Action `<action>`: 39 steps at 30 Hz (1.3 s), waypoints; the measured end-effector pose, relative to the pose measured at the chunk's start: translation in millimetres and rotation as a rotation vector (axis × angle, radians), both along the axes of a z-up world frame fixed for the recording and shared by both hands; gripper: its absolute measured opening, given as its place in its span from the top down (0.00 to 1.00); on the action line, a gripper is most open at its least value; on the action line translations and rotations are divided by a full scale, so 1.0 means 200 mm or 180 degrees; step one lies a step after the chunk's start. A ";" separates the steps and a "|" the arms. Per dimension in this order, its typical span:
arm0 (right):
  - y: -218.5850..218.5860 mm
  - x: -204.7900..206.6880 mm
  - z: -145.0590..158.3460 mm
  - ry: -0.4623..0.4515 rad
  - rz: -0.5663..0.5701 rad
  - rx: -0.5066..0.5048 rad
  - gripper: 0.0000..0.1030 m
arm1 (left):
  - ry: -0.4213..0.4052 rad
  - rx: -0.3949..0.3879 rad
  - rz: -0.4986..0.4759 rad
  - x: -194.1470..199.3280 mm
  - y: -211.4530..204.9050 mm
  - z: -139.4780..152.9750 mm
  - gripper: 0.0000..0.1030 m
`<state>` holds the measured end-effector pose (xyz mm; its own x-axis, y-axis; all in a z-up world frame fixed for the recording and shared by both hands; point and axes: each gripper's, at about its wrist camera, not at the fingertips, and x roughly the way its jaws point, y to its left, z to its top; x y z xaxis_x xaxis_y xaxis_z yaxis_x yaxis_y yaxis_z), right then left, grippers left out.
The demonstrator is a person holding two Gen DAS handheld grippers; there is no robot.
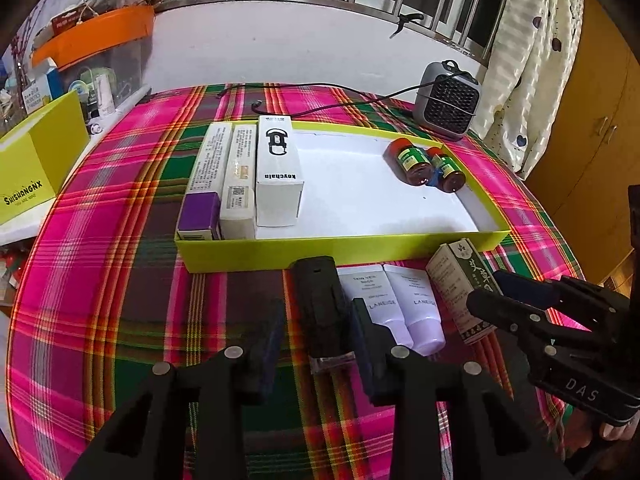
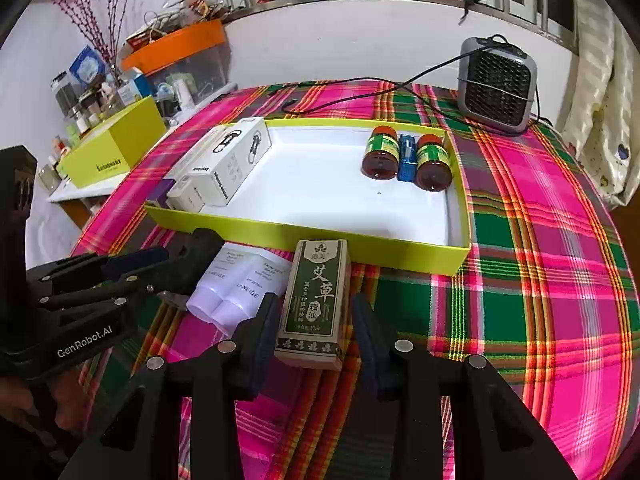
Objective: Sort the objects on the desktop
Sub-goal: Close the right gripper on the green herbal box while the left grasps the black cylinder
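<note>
— What's over on the left of the counter (image 1: 120,280)?

— The left claw (image 1: 316,320), spread open, its fingers on either side of a black tube (image 1: 320,304) lying on the plaid cloth, not pinching it. Just behind sits the lime tray (image 1: 340,250), with three boxes packed at its left end: a purple-ended box (image 1: 198,216), a cream box (image 1: 239,184) and a white keychain box (image 1: 278,172).

— And next to the tube?

— Two white Laneige tubes (image 1: 404,304), side by side and touching, caps toward us. Beyond them, at the tray's right end, two brown bottles (image 2: 408,158) lie with a small blue item (image 2: 407,158) between them.

— The right side?

— The right claw (image 2: 314,320) is open too, straddling a green herbal oil box (image 2: 314,300) flat on the cloth, just in front of the tray wall. A grey fan heater (image 2: 498,84) stands at the far right.
</note>
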<state>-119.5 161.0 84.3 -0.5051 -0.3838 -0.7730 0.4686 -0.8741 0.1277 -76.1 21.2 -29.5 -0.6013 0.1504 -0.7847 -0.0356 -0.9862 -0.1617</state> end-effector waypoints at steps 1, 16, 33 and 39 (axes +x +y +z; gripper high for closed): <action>-0.01 0.00 0.00 0.0002 0.0003 0.0008 0.62 | -0.0003 0.0017 -0.0020 -0.01 0.01 0.00 0.67; -0.01 -0.02 -0.03 -0.0024 -0.0023 0.0078 0.68 | -0.0069 -0.0070 -0.0030 -0.02 0.02 -0.06 0.72; 0.06 0.02 0.06 0.0095 -0.0096 -0.0165 0.69 | 0.0083 0.0023 -0.0052 0.05 0.00 0.00 0.73; 0.05 0.03 0.09 0.0127 -0.0076 -0.0223 0.69 | 0.0102 0.0052 -0.0028 0.07 -0.02 0.00 0.73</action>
<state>-113.0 170.6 101.4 -0.5446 -0.4238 -0.7238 0.4536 -0.8747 0.1708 -62.0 16.6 -29.9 -0.6247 0.1684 -0.7624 -0.0496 -0.9831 -0.1765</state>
